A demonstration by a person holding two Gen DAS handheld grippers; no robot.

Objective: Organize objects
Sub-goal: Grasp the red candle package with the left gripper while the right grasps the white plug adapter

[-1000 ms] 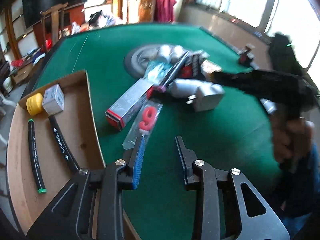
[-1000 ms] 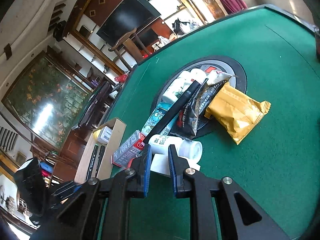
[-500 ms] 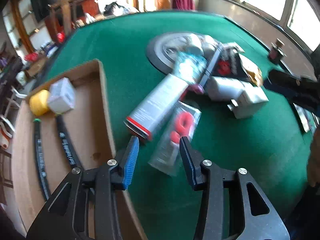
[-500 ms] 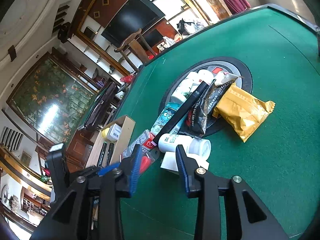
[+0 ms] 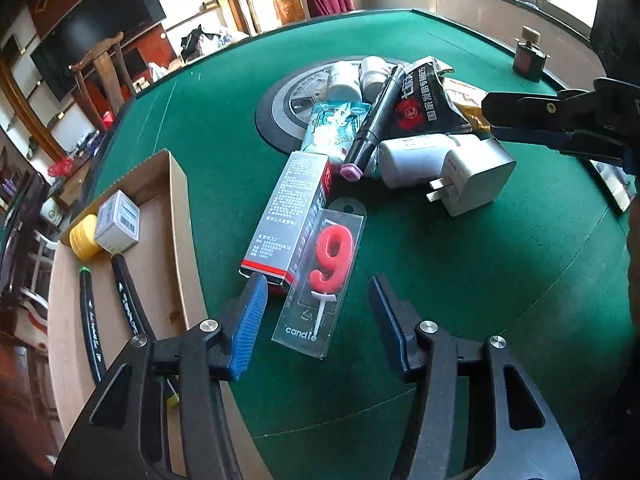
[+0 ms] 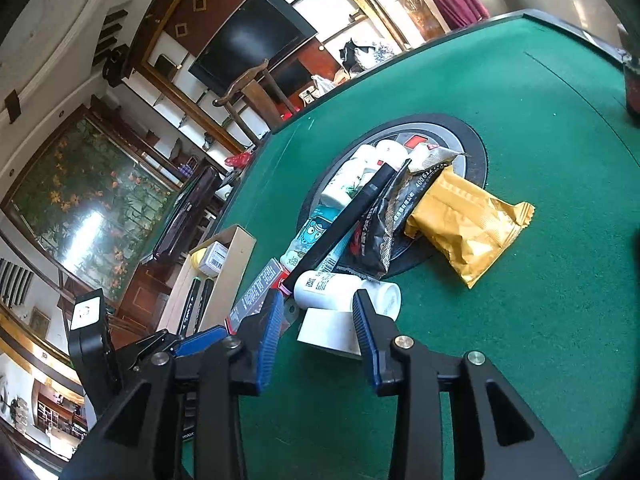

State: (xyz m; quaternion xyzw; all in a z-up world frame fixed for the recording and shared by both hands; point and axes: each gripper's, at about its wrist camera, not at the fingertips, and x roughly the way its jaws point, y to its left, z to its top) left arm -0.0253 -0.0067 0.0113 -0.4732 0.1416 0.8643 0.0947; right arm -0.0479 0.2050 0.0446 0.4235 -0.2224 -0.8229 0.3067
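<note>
A heap of objects lies on the green table. A packaged red "9" candle [image 5: 326, 276] lies nearest my left gripper [image 5: 318, 312], which is open with its fingers on either side of the pack's near end. Beside it lie a grey-red carton [image 5: 288, 216], a black marker [image 5: 372, 124], a white bottle [image 5: 416, 158] and a white charger plug [image 5: 472, 180]. My right gripper [image 6: 316, 320] is open just in front of the charger plug [image 6: 328, 326] and white bottle [image 6: 344, 290]. A yellow snack bag [image 6: 464, 224] lies to the right.
A cardboard box [image 5: 120, 280] at the left holds two black markers [image 5: 124, 304], a yellow roll [image 5: 82, 236] and a small white box [image 5: 118, 222]. A black snack bag [image 5: 424, 100], white bottles and a teal pack sit on the round centre disc [image 5: 280, 108]. A small dark bottle [image 5: 528, 54] stands far right.
My left gripper has moved forward to the candle pack and opened wider around it. My right gripper has opened from nearly closed and sits near the charger plug.
</note>
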